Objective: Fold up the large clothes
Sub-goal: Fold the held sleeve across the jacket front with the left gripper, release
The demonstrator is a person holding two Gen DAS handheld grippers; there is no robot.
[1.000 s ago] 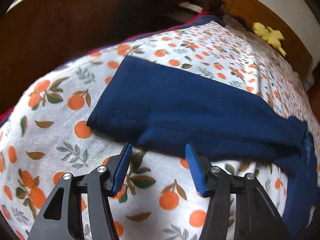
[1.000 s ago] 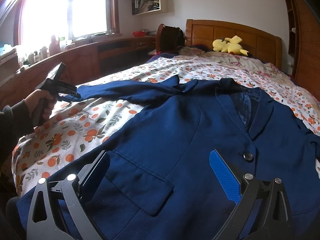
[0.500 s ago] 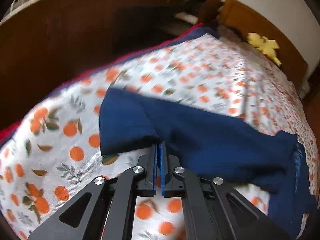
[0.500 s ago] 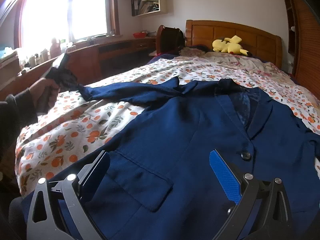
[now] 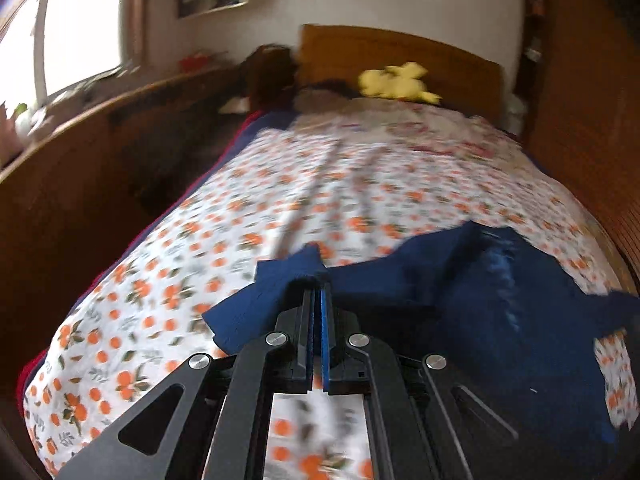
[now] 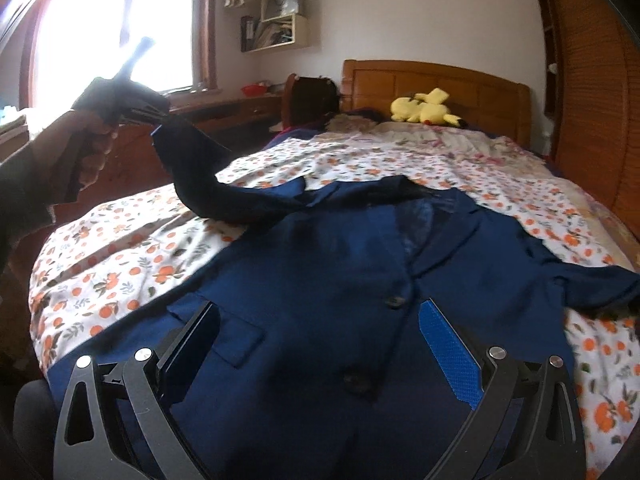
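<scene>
A navy blue jacket (image 6: 320,280) lies face up on the bed, buttons and a pocket flap showing. My left gripper (image 5: 318,292) is shut on the cuff end of the jacket's left sleeve (image 5: 264,300) and holds it lifted above the bedspread. In the right wrist view that sleeve (image 6: 192,172) rises from the bed to the left gripper (image 6: 136,108) in the person's hand. My right gripper (image 6: 320,336) is open and empty, hovering over the jacket's lower front. The jacket's body also shows in the left wrist view (image 5: 500,320).
The bed has a white bedspread with orange fruit print (image 6: 132,256). A wooden headboard (image 6: 432,84) and a yellow plush toy (image 6: 424,108) are at the far end. A wooden desk and window (image 6: 112,28) run along the left; a wooden wardrobe (image 6: 592,92) stands right.
My left gripper closed on the sleeve cuff, then lifted it off the bed and swung toward the jacket body. The right gripper stayed open over the jacket front.
</scene>
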